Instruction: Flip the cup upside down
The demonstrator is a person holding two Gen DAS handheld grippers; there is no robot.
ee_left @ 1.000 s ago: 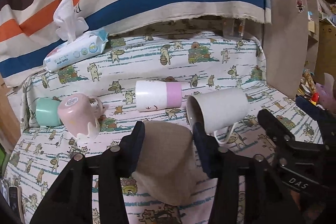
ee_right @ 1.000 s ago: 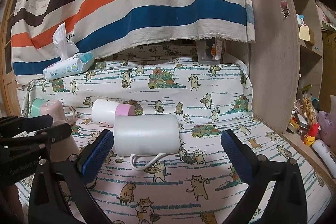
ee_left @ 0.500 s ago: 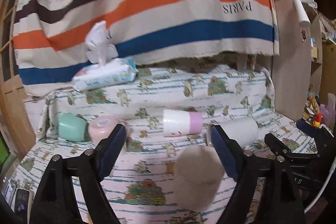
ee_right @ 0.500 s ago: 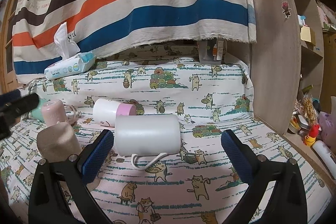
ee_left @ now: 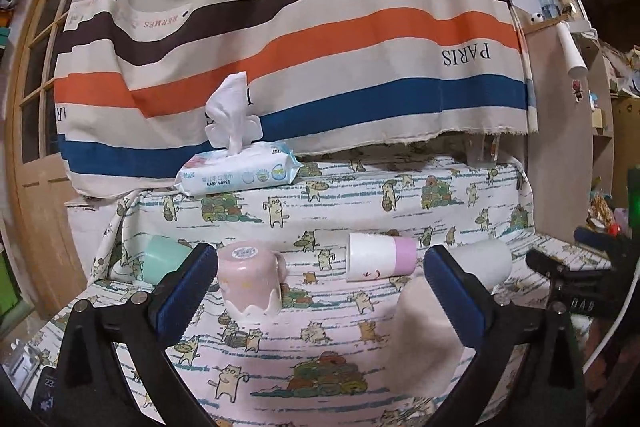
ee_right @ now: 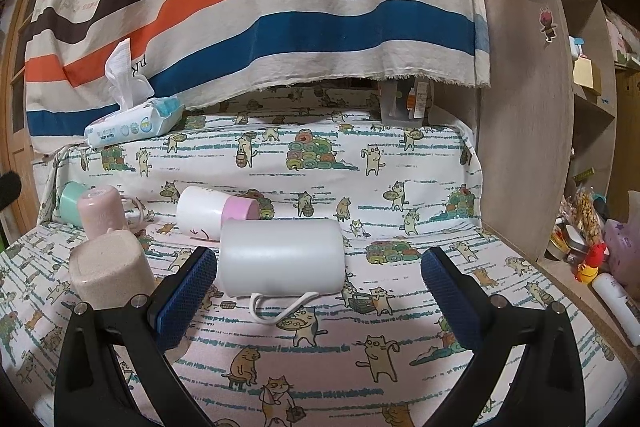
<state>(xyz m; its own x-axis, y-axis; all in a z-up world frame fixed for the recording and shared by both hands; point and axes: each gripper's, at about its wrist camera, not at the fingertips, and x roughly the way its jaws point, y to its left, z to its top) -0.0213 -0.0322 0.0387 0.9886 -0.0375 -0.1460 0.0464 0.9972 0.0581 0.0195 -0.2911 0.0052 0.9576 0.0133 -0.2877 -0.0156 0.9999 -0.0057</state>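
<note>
A beige cup [ee_right: 108, 273] stands upside down on the cat-print cloth; in the left wrist view [ee_left: 424, 343] it sits low, behind my right finger. My left gripper [ee_left: 320, 291] is open and empty, raised back from it. A white mug [ee_right: 280, 259] lies on its side, handle toward me, just beyond my open, empty right gripper [ee_right: 320, 291]. A pink cup [ee_left: 250, 283] stands upside down. A white-and-pink cup [ee_left: 380, 257] and a green cup [ee_left: 162, 261] lie on their sides.
A pack of baby wipes [ee_left: 236, 175] sits on the raised back ledge under a striped hanging cloth [ee_left: 280, 27]. A wooden shelf panel [ee_right: 520, 127] bounds the right side, with small clutter [ee_right: 592, 259] beyond the table's right edge.
My left gripper opened and let go of the beige cup, then pulled up and back. The beige cup now stands upside down on the cloth. The right gripper has stayed put.
</note>
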